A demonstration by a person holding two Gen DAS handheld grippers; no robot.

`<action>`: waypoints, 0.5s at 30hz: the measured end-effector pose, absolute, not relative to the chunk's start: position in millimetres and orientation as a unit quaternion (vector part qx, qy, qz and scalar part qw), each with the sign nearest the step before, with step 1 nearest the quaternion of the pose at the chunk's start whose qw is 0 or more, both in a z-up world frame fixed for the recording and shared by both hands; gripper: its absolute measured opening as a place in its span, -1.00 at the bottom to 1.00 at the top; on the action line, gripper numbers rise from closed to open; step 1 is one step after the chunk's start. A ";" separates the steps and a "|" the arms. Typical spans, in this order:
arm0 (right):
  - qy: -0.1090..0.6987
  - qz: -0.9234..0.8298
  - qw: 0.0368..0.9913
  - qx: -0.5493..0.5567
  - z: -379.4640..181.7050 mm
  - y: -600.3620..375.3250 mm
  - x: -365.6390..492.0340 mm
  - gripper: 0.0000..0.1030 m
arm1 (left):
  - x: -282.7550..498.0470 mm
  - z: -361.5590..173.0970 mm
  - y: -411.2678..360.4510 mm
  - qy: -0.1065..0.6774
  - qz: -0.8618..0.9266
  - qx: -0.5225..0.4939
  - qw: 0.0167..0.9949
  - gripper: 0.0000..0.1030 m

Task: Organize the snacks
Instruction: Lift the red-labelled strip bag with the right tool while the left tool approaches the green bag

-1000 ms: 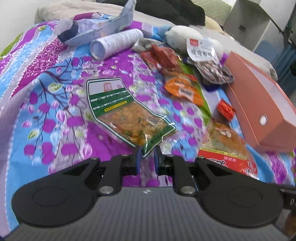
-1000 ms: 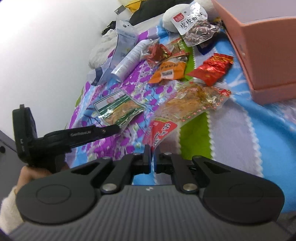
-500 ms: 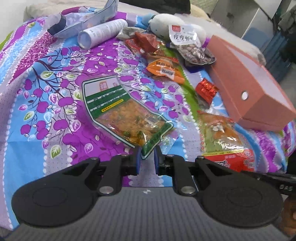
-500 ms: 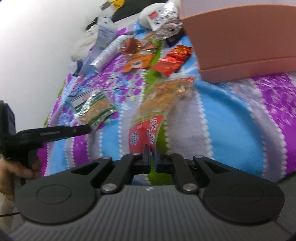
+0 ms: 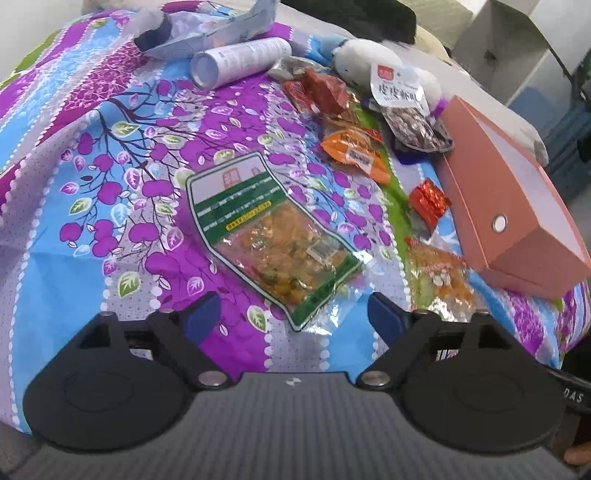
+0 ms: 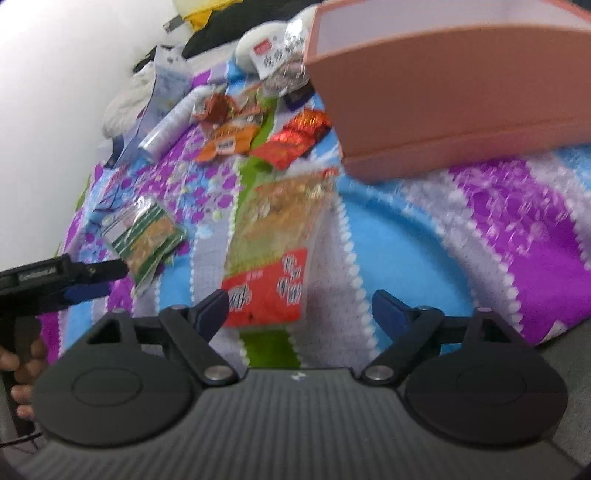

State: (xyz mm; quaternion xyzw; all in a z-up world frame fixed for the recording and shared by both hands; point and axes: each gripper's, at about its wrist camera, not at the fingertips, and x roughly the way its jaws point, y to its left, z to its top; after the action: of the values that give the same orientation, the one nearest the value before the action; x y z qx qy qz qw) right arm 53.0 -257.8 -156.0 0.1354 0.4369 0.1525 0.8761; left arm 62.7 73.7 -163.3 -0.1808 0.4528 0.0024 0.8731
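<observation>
Snack packets lie scattered on a purple and blue floral bedspread (image 5: pixel 110 184). My left gripper (image 5: pixel 293 317) hangs just above the near corner of a green-bordered bag of orange snacks (image 5: pixel 273 236). Its jaws are opening wide, and the pads touch nothing. My right gripper (image 6: pixel 301 306) is also opening, with the red end of a red-and-clear snack bag (image 6: pixel 277 243) lying below its left finger, unpressed. A pink box (image 5: pixel 509 206) sits at the right, its open side (image 6: pixel 443 92) above the right gripper. The left gripper (image 6: pixel 96 280) appears at the left edge of the right wrist view.
Farther back lie an orange packet (image 5: pixel 354 151), a red foil packet (image 5: pixel 428 201), a brown-red packet (image 5: pixel 325 92), a white bag of dark nuts (image 5: pixel 406 103), a white tube (image 5: pixel 240 61) and a pale pouch (image 5: pixel 207 29). A white plush toy (image 5: pixel 362 61) lies behind them.
Both grippers went from shut to wide open. The right wrist view has swung so that the pink box and the red-and-clear bag loom closer.
</observation>
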 end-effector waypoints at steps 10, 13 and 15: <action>0.388 0.144 0.903 0.114 -141.2 -239.8 56.8 0.65 | 73.9 -158.9 77.4 0.447 0.050 -0.219 0.866 0.91; 0.382 0.145 0.907 0.105 -141.2 -232.4 59.0 0.65 | 80.2 -160.6 79.3 0.450 0.064 -0.233 0.859 0.91; 0.376 0.143 0.910 0.098 -140.7 -227.5 59.7 0.65 | 83.8 -161.7 80.2 0.453 0.070 -0.245 0.854 0.92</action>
State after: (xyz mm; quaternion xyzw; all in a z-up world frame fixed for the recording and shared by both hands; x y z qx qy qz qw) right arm 59.7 -227.5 -140.7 0.0979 0.3755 0.1435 0.9104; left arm 83.8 80.2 -161.7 -0.2454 0.4526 0.0699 0.8544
